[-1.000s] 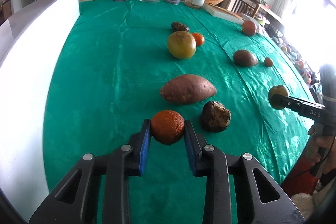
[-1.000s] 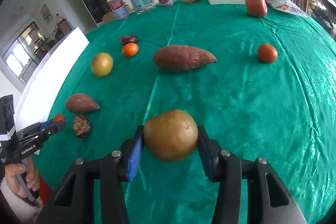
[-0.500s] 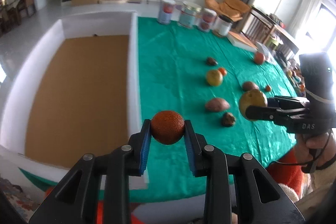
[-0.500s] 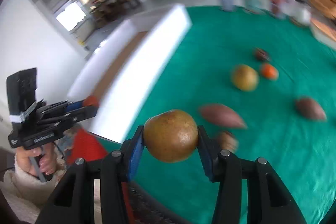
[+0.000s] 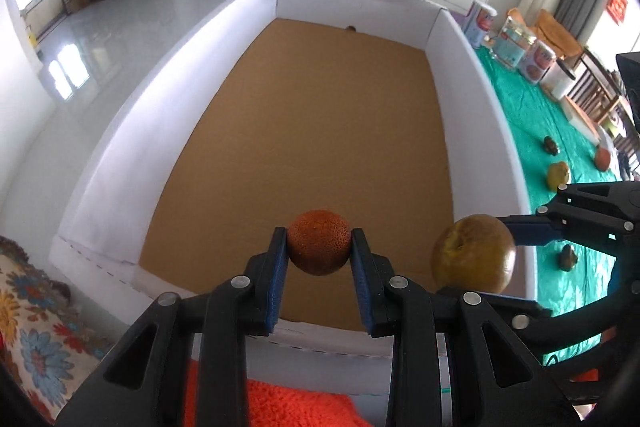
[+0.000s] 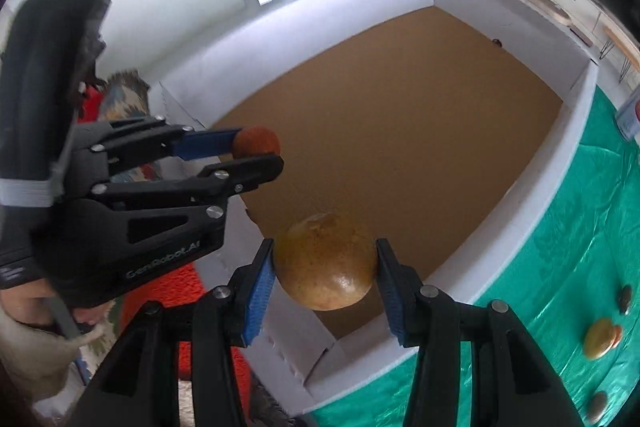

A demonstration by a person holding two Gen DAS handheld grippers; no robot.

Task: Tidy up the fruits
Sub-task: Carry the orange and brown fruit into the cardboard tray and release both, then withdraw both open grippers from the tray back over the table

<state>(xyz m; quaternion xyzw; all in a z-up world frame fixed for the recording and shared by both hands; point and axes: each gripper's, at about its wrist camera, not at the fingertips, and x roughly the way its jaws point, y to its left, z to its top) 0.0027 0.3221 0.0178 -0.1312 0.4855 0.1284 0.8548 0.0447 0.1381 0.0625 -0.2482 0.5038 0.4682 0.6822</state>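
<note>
My left gripper (image 5: 319,251) is shut on a rough orange fruit (image 5: 319,242), held above the near end of a big white-walled box (image 5: 472,115) with a brown cardboard floor. My right gripper (image 6: 325,265) is shut on a larger yellow-brown round fruit (image 6: 325,261), also over the box's near corner. In the left wrist view the yellow-brown fruit (image 5: 474,253) hangs just right of the orange one. From the right wrist camera the left gripper (image 6: 256,147) shows with its orange fruit (image 6: 256,142) to the left.
Beside the box lies a green tablecloth (image 5: 532,115) with more fruits: a yellow one (image 5: 557,175), a red one (image 5: 602,159), dark ones (image 5: 568,257). Jars (image 5: 512,41) stand at its far end. One small dark thing (image 5: 351,28) lies at the box's far wall. A hand (image 6: 48,311) holds the left gripper.
Both grippers swung left from over the green table to above the box, each still carrying its fruit. The two grippers have come close together.
</note>
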